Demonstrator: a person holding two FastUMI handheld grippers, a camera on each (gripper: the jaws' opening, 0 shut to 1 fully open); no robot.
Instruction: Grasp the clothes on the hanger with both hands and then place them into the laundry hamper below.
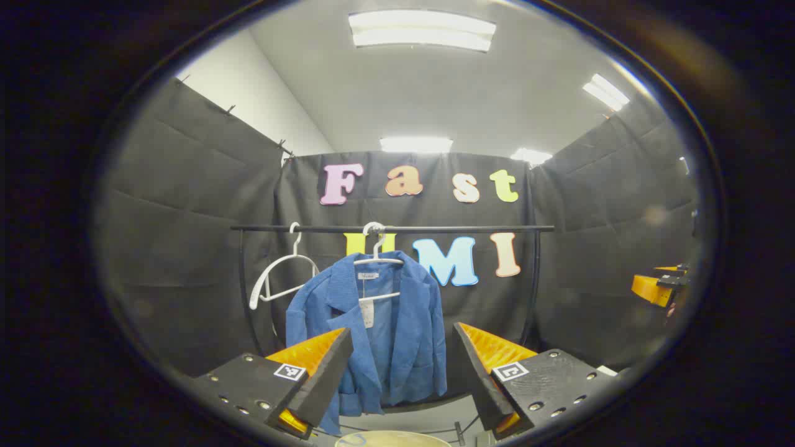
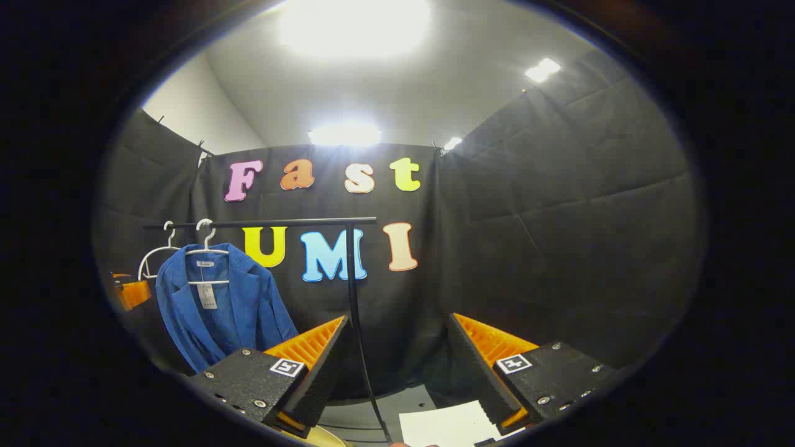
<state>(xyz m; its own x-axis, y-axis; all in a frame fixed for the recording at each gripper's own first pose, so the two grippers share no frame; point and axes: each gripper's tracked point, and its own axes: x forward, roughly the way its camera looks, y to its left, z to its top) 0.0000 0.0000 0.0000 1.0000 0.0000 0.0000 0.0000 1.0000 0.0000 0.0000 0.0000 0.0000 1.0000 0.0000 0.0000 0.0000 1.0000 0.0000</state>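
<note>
Left gripper view: left gripper (image 1: 402,360) gapes empty before blue jacket (image 1: 379,323); right gripper (image 2: 396,354) gapes empty, well aside. Risk: one-sided grab drags hanger (image 1: 377,251) off rail (image 1: 391,229).

Both views face the far rail (image 1: 391,229) from well back, tilted slightly upward. The left gripper view looks straight at the jacket (image 1: 372,329); the right gripper view stands farther right. They share rail and jacket.
</note>
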